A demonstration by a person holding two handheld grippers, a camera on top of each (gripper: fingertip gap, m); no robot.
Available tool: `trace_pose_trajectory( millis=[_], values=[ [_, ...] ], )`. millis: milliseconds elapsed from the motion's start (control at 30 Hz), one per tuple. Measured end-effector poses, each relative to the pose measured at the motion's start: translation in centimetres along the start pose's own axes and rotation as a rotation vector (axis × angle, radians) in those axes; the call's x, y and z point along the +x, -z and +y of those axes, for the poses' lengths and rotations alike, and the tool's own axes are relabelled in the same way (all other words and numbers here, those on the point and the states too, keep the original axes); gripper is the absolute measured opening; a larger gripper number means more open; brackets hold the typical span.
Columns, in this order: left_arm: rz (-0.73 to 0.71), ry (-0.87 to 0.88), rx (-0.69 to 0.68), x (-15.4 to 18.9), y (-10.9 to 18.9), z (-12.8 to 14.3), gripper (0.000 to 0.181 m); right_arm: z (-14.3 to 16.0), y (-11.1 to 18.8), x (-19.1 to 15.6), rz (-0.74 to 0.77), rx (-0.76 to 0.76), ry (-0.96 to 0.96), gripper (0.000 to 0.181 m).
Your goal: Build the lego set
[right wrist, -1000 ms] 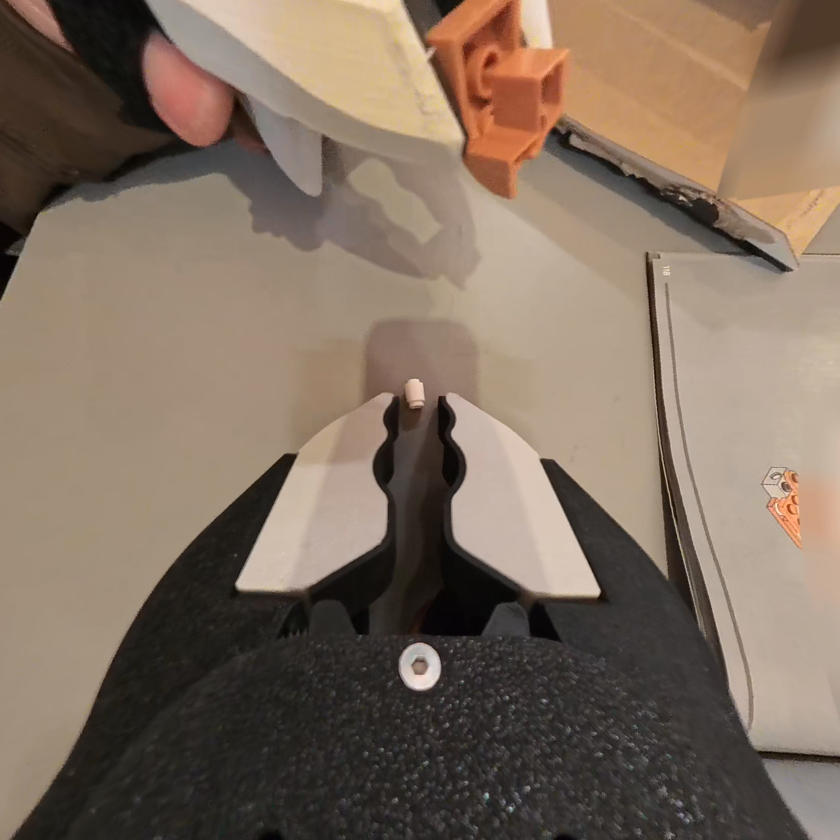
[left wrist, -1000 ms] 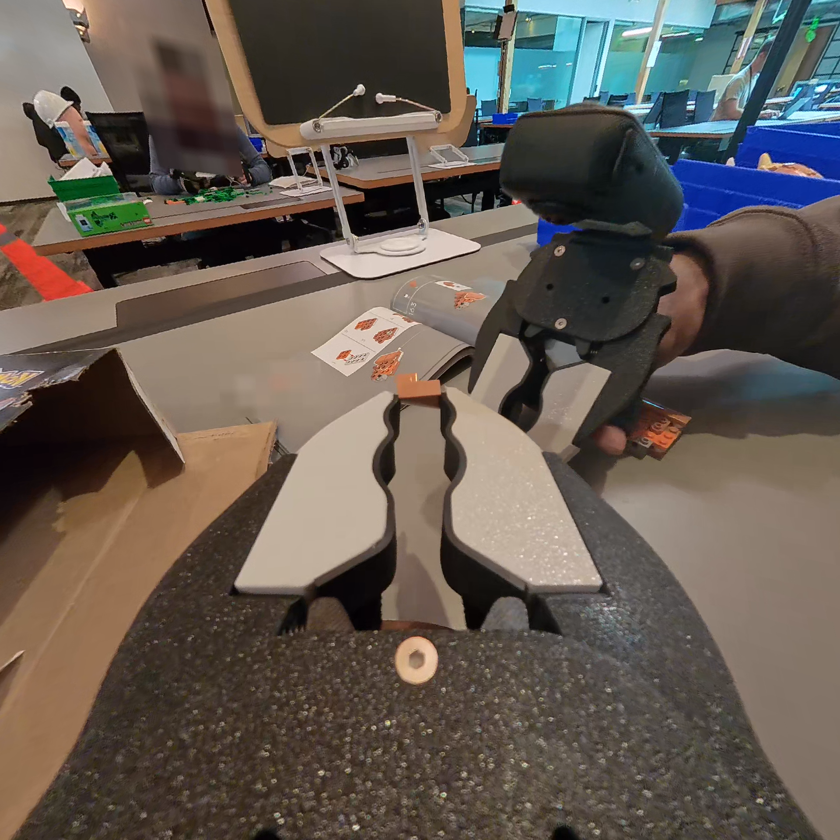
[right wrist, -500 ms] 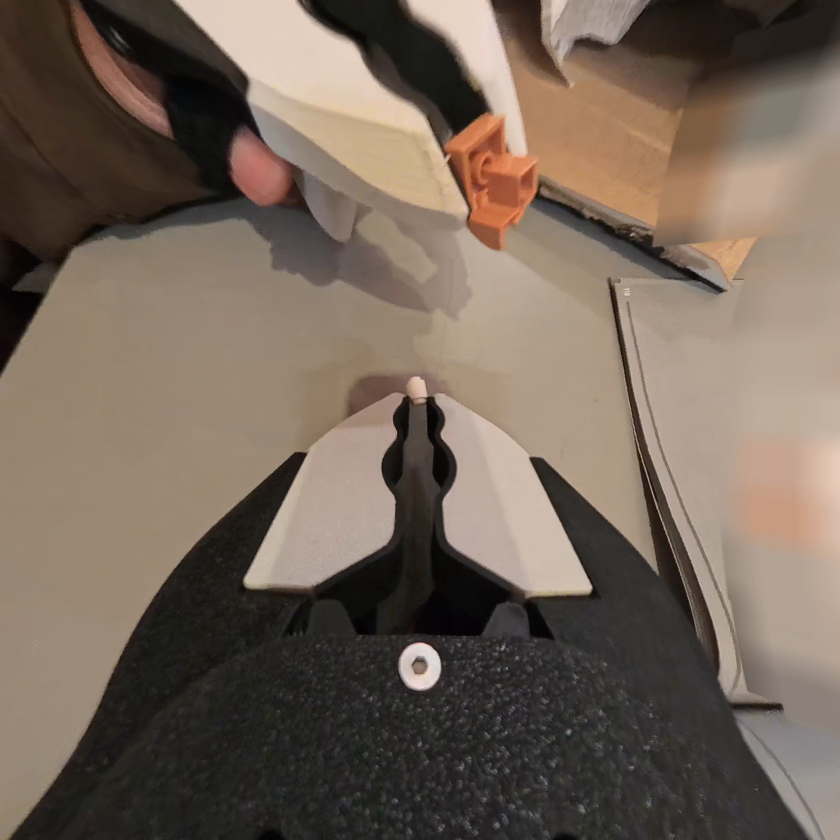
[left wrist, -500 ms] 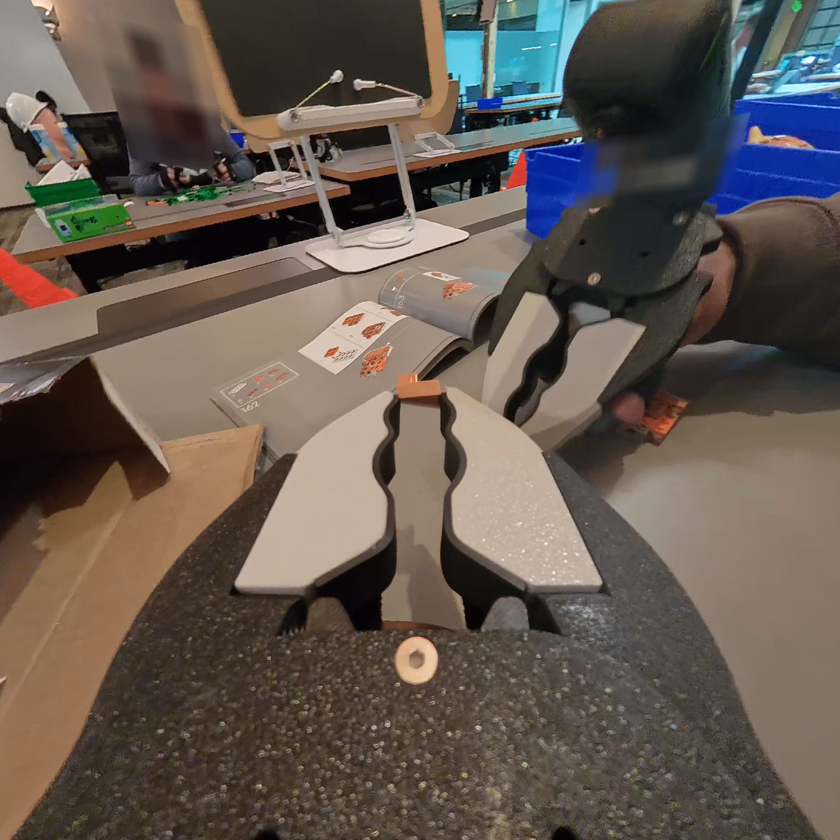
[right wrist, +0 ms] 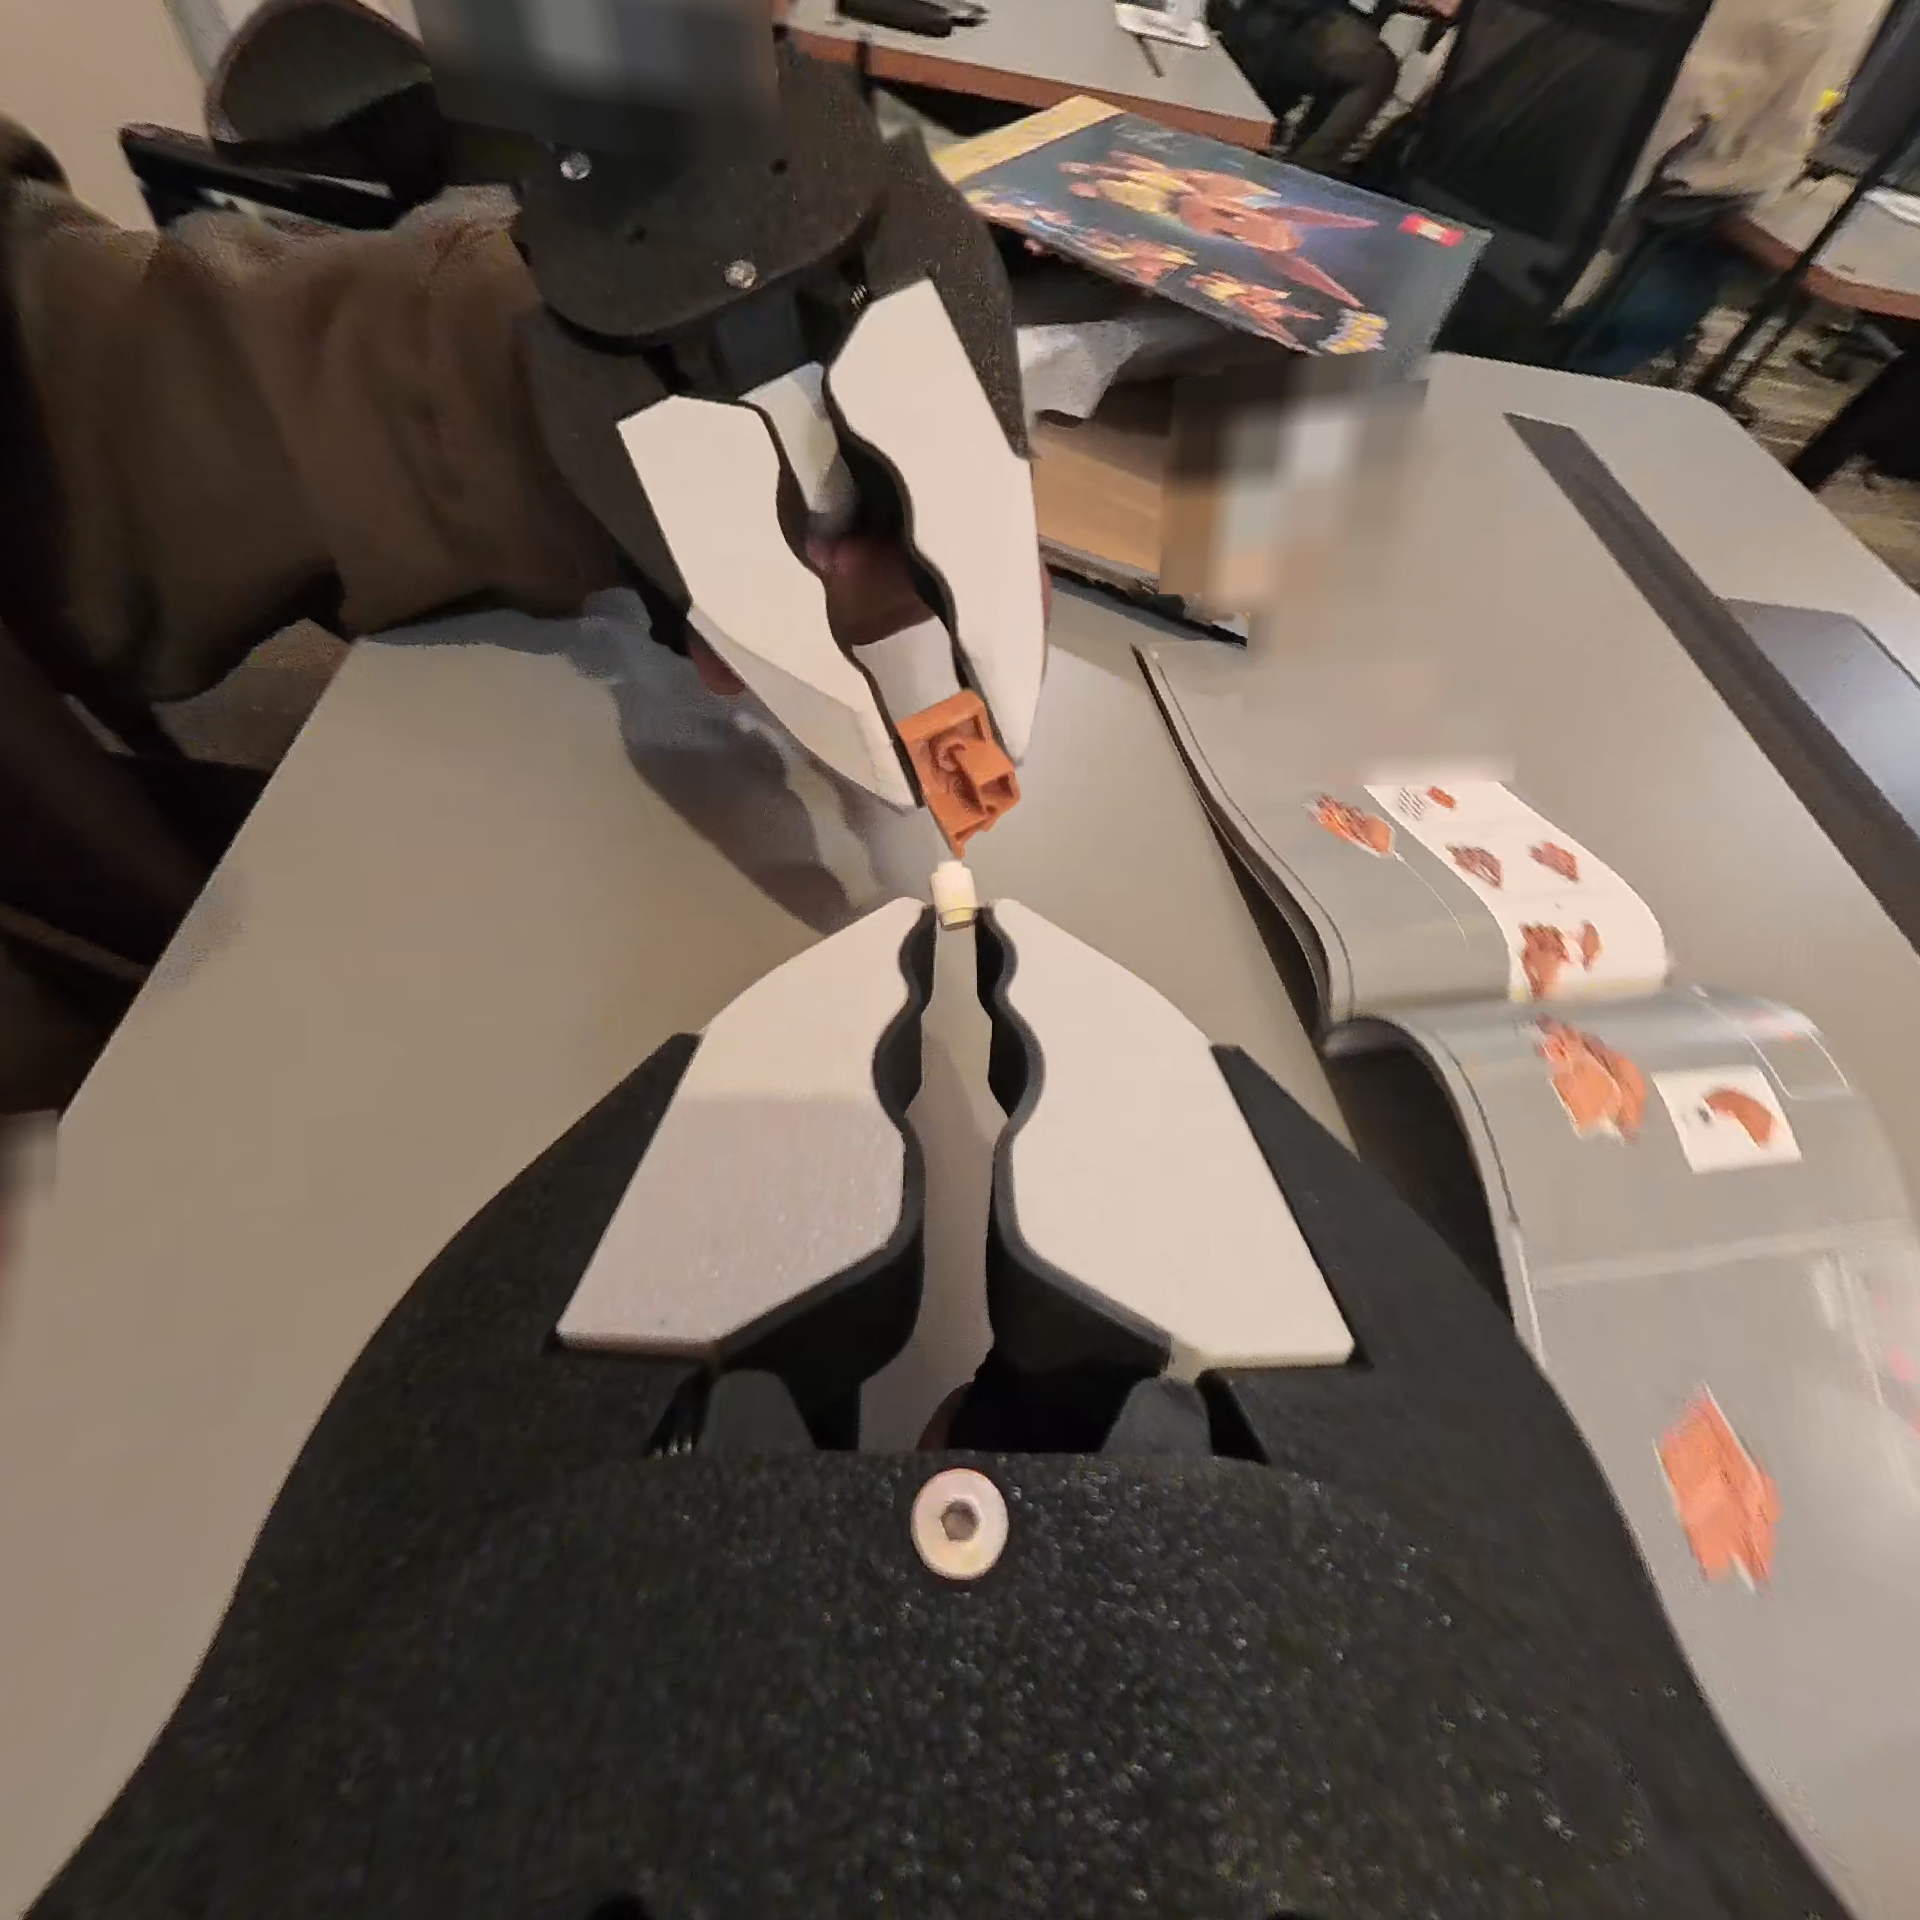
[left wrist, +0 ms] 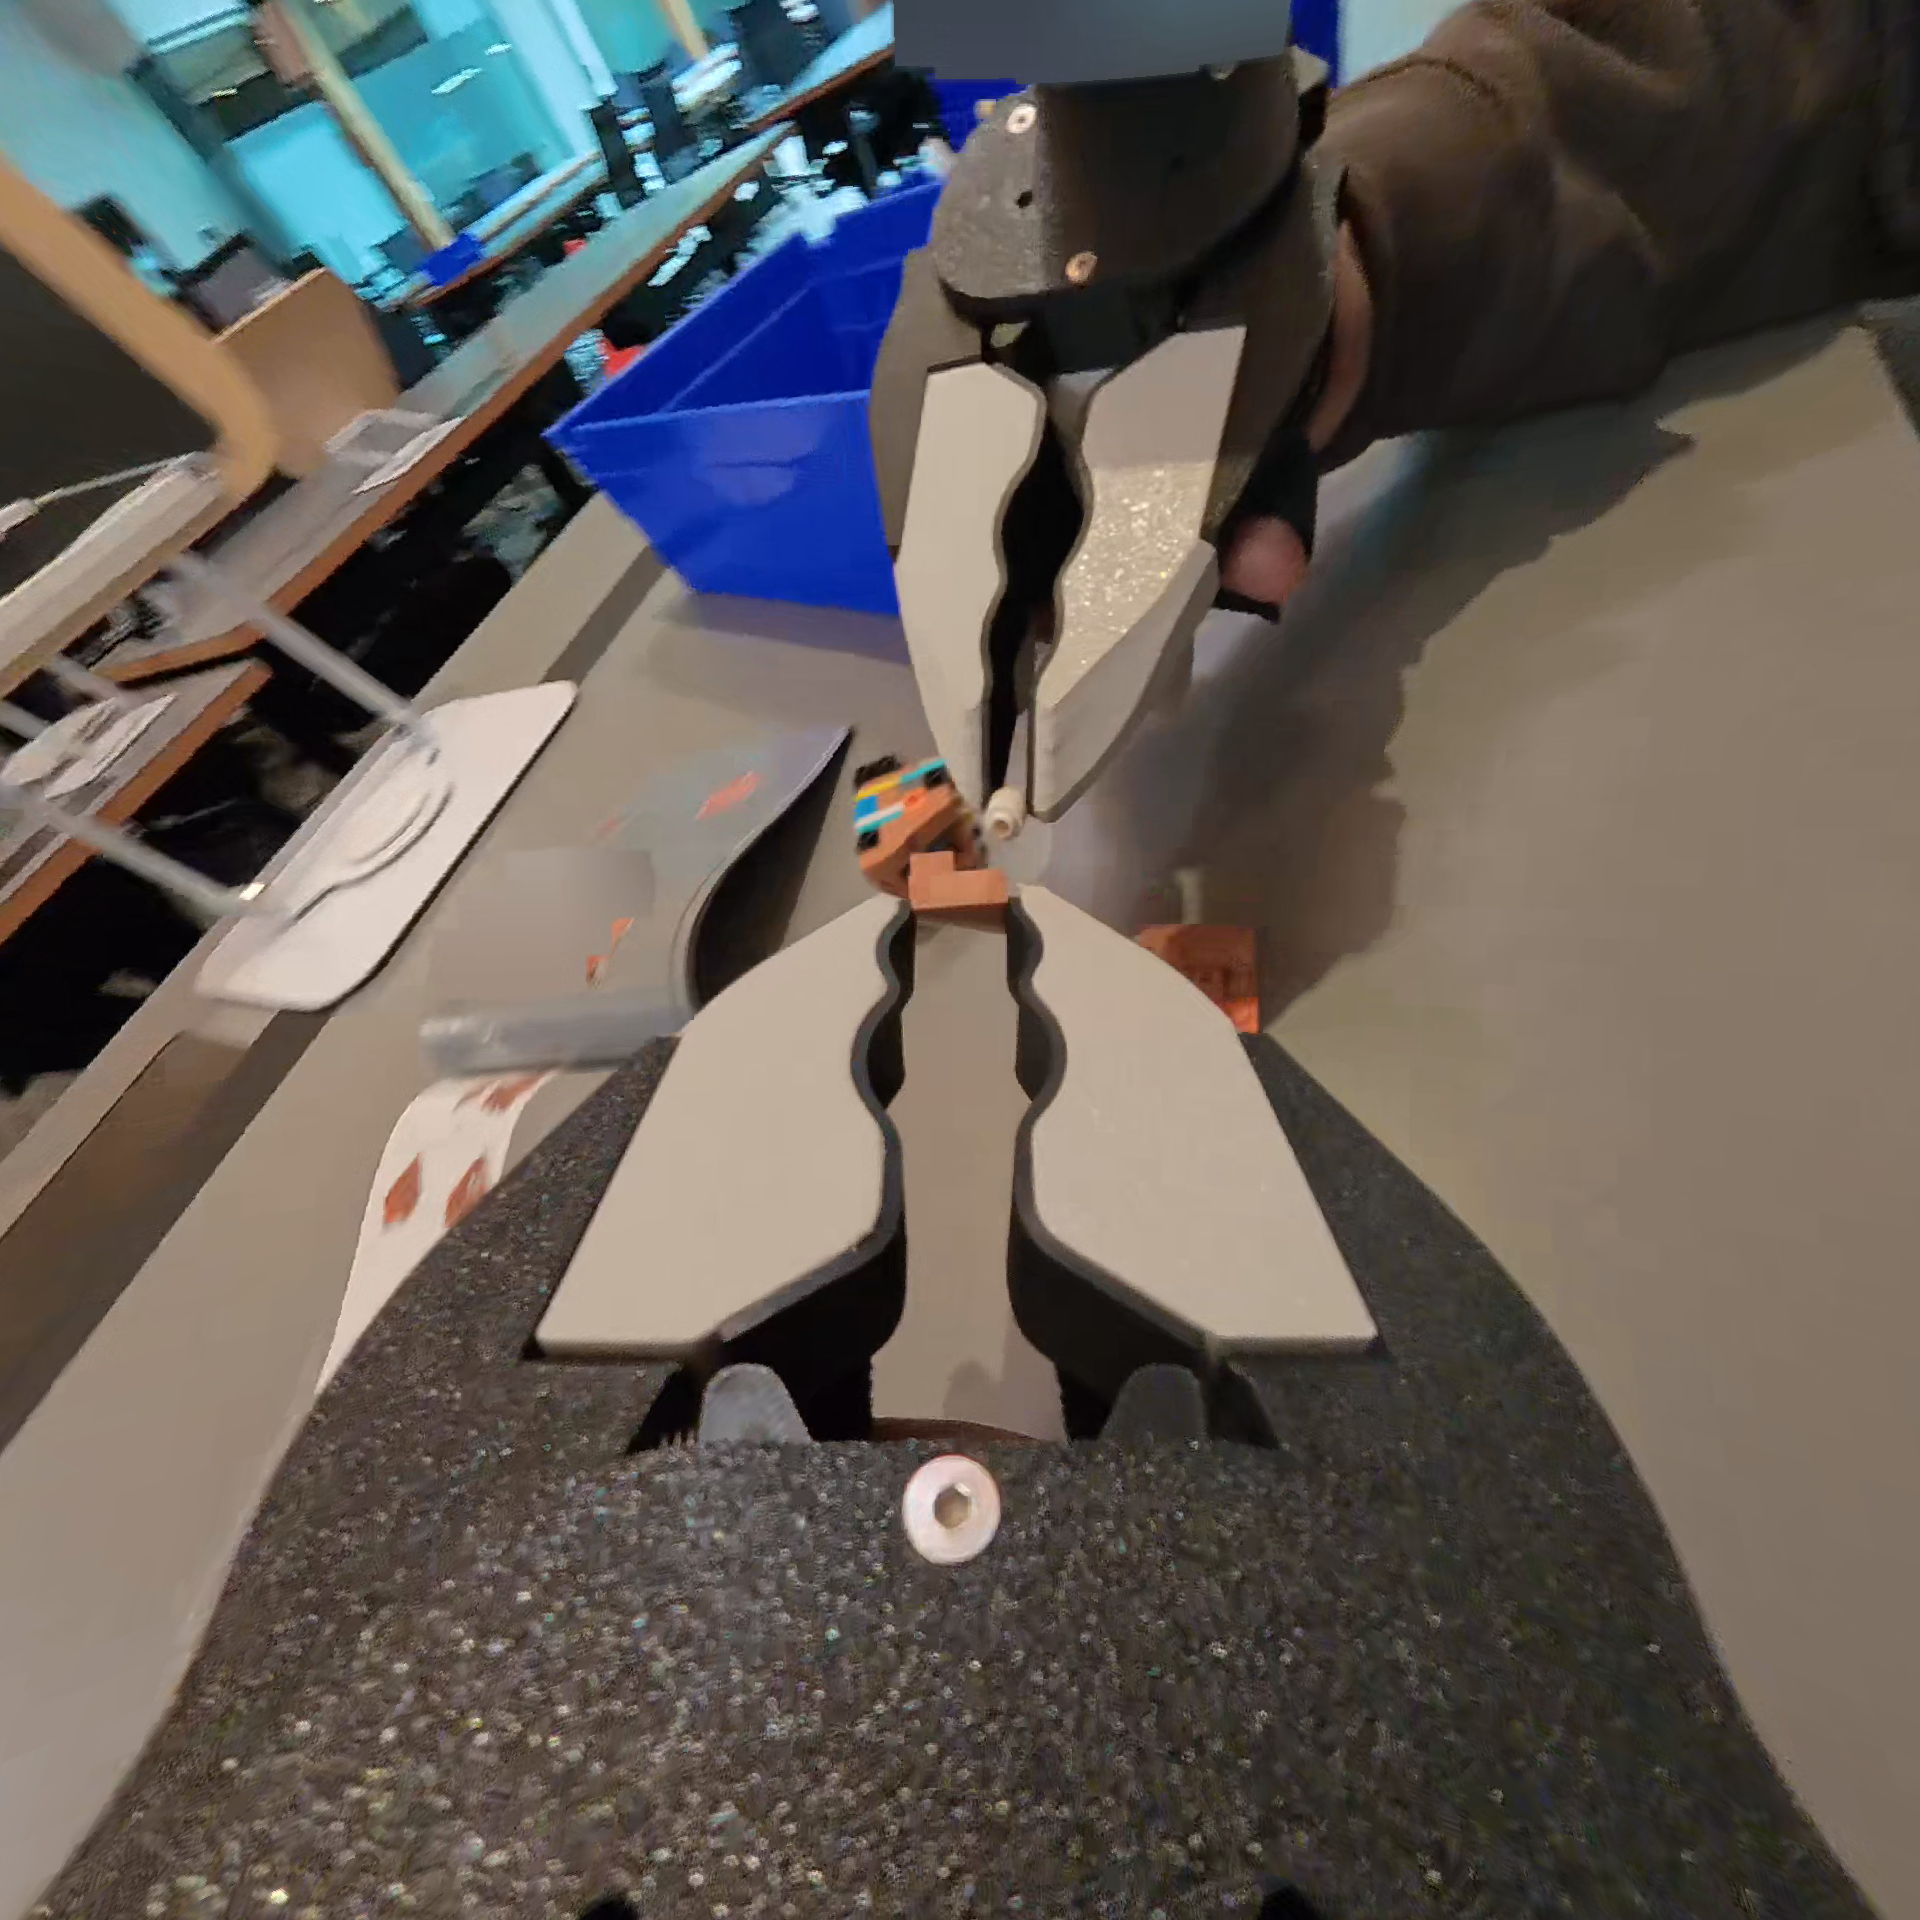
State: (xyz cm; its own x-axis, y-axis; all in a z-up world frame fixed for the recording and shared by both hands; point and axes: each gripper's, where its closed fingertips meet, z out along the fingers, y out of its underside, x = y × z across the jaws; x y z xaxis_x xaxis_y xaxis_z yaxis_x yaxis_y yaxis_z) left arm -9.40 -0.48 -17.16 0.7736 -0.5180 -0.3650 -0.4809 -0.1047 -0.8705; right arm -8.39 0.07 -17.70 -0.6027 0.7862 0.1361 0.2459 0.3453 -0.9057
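Note:
My left gripper is shut on a small orange-brown brick, which also shows in the right wrist view. My right gripper is shut on a tiny white round stud, which also shows in the left wrist view. The two grippers face each other tip to tip above the grey table. The stud sits just below the brick's underside, nearly touching it. A partly built orange model with coloured bricks lies on the table behind the tips.
An open instruction booklet lies to the right in the right wrist view. The set's box lid and a cardboard box are behind. A blue bin and a white stand base sit farther off. Another orange piece lies on the table. The tips of both grippers are at nearly the same place.
My right gripper has lifted off the table holding the white stud and swung up to face the left gripper. The left gripper has turned right; the two tips have come close together.

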Motion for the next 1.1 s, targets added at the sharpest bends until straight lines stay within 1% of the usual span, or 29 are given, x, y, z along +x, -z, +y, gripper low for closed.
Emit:
trace_pose_trajectory(
  millis=[133, 200, 267, 333, 500, 867, 1100],
  values=[
    [0.149, -0.055, -0.011, 1.2, -3.6, -0.9, 0.017, 1.8, 3.6, 0.6, 0.083, 0.008, -0.073, 0.007],
    [0.209, -0.062, -0.017, 2.0, -4.9, -0.9, 0.017, 2.8, 4.7, 0.6, 0.105, -0.01, -0.092, 0.007],
    [0.237, -0.069, -0.026, 2.6, -5.8, -0.7, 0.017, 3.7, 5.3, 0.5, 0.118, -0.038, -0.093, 0.007],
    [0.258, -0.071, -0.032, 3.2, -6.3, -0.7, 0.017, 4.4, 5.4, 0.3, 0.11, -0.062, -0.096, 0.007],
    [0.239, -0.113, -0.071, 3.7, -6.9, -0.4, 0.017, 5.4, 5.2, 0.1, 0.101, -0.102, -0.097, 0.007],
    [0.25, -0.113, -0.133, 4.2, -7.4, 0.5, 0.017, 6.4, 4.6, -0.2, 0.102, -0.16, -0.052, 0.007],
    [0.252, -0.136, -0.171, 4.5, -7.6, 0.9, 0.017, 6.7, 4.6, -0.2, 0.1, -0.17, -0.05, 0.007]
  ],
)
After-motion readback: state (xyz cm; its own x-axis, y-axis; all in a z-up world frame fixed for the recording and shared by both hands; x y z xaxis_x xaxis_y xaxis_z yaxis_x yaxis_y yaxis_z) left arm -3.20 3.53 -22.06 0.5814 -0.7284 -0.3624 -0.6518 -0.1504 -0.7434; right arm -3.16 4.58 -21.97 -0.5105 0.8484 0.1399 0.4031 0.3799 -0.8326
